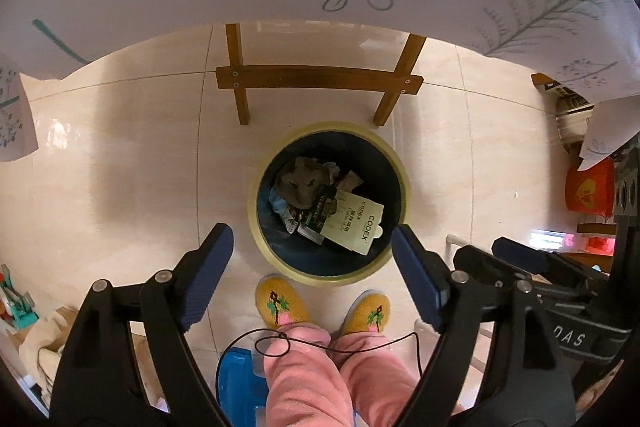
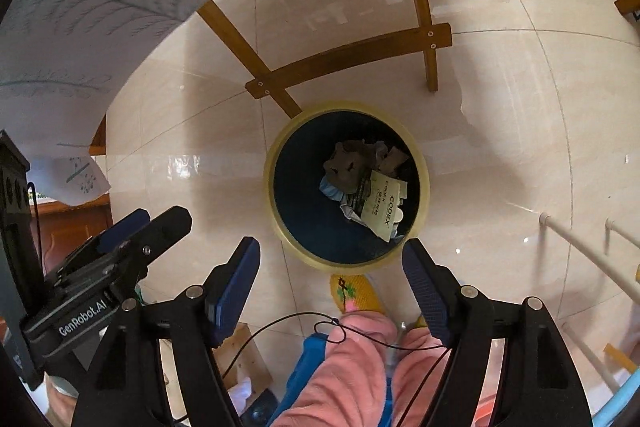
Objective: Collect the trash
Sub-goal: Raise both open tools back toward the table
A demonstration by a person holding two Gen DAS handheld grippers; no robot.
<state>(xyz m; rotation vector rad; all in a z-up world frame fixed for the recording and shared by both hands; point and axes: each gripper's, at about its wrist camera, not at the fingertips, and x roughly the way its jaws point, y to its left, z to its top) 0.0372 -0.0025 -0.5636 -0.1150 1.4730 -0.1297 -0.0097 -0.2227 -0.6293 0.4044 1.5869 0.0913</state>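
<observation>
Nearest, both claws point steeply down, spread wide with nothing between their blue pads: the left claw point(image 1: 312, 267) and the right claw point(image 2: 332, 279). Below them stand yellow slippers point(image 1: 282, 301). Just beyond, the round bin point(image 1: 328, 271) on the tiled floor point(image 1: 120, 155) holds the trash point(image 1: 332, 203). Farther off stand wooden desk legs point(image 1: 316, 81).

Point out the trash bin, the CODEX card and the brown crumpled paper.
trash bin point(image 1: 394, 163): left wrist view, on its pale rim.
CODEX card point(image 1: 360, 223): left wrist view, middle of its printed face.
brown crumpled paper point(image 2: 346, 163): right wrist view, centre of the wad.
</observation>
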